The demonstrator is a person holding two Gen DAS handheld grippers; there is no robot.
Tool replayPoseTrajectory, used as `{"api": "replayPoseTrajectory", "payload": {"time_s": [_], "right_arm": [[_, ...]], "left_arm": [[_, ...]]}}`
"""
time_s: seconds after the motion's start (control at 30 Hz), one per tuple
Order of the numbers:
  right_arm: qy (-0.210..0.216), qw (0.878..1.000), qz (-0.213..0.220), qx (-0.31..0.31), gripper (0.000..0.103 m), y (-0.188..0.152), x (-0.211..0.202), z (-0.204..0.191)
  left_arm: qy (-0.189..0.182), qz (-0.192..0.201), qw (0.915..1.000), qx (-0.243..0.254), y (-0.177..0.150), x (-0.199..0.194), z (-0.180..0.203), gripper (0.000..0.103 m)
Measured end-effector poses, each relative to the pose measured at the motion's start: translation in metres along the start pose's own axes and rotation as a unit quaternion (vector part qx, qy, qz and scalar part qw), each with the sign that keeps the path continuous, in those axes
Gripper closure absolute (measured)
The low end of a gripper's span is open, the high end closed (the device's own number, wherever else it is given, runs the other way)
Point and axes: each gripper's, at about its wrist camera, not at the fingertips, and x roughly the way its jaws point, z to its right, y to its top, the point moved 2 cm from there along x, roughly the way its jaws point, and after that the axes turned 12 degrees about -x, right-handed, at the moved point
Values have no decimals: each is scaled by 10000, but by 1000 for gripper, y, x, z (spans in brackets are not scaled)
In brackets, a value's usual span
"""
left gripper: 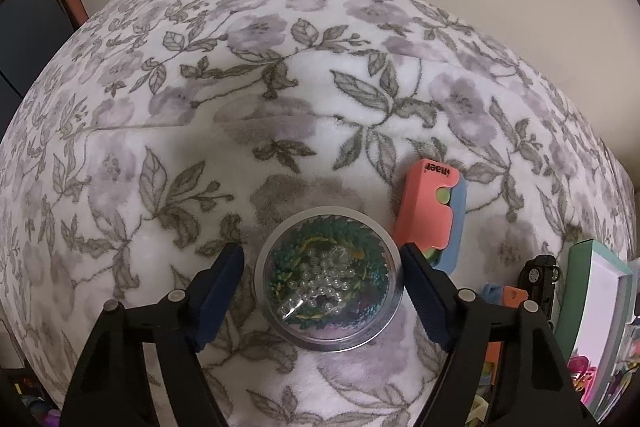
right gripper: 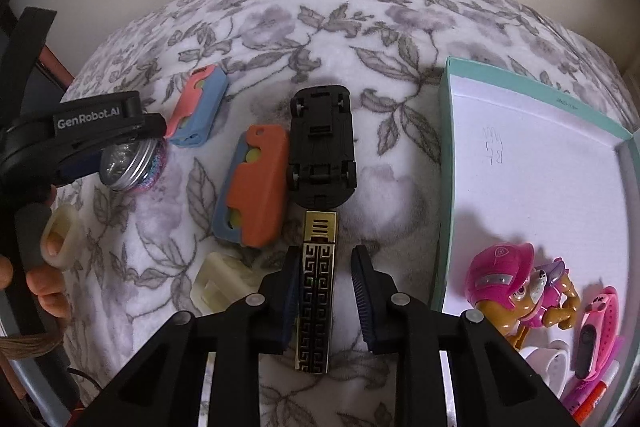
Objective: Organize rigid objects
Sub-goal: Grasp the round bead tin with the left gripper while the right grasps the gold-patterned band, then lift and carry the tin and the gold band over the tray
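L gripper point(left gripper: 322, 279) fingers wide around a round jar point(left gripper: 328, 281) mid-bed, not gripping; R gripper point(right gripper: 326, 293) fingers narrowed beside a lighter point(right gripper: 316, 291), right pad clear.

"GenRobot.AI" in white on the left gripper point(right gripper: 94, 139)'s black body; upside-down "ihaer" on pink-and-blue toy point(left gripper: 430, 205); faint pencil scrawl, maybe "RF", plus tiny illegible print inside teal-rimmed box point(right gripper: 532, 131).
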Motion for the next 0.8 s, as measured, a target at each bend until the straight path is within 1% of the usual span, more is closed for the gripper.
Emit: {"api": "replayPoseTrajectory", "payload": {"time_s": [0.1,0.13,0.17,0.2,0.23,0.33,0.47,0.63,0.73,0.8], "right_arm": [[-13,10000,10,-3,76,1,0,1],[-15,10000,13,5,77,1,0,0],[-30,10000,4,18,79,2,0,0],[-9,10000,7,48,84,2,0,0],[15,10000,14,79,87,2,0,1],[70,9998,23,168,87,2,-2,4],[83,9998,70,184,87,4,-6,6],[201,9992,198,280,87,6,-15,9],[241,9985,315,373,87,9,-24,15],[267,9976,451,454,87,11,-35,20]], "left_arm": [[-19,3,10000,-32,0,0,-1,23],[-25,-1,10000,-32,0,0,-1,24],[-47,-4,10000,-24,0,-1,0,30],[-63,0,10000,2,0,-2,1,30],[-26,7,10000,43,-1,-2,3,30],[1,14,10000,85,-1,-2,4,30],[-2,-141,9999,-53,0,-3,0,31],[47,-139,9998,-137,3,-7,-4,31],[-48,-65,9998,-190,7,-17,-4,31],[-113,77,9997,-192,11,-29,-3,31]]}}
